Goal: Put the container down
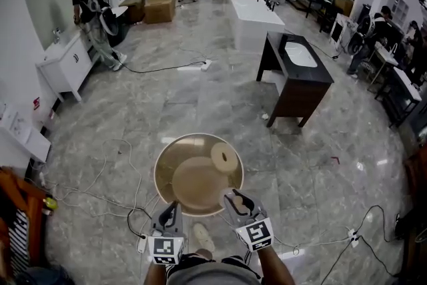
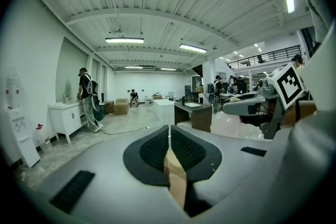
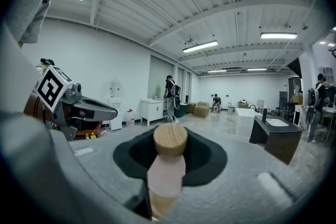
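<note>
Grey marble showroom floor [image 1: 200,97], dark vanity [image 1: 303,93], left claw [image 1: 175,205] and right claw [image 1: 233,197] both clamped on tan container [image 1: 193,183]

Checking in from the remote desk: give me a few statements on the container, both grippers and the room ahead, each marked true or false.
1. The container rests on the floor. False: it is held up in the air above the floor.
2. The left gripper is shut on the container's rim. True.
3. The right gripper has nothing between its jaws. False: a wood-topped piece is gripped between them.
4. A dark vanity with a white basin stands ahead, to the right. True.
5. Nobody else is in the room. False: a person stands by the white cabinet at the left, and others are farther off.
</note>
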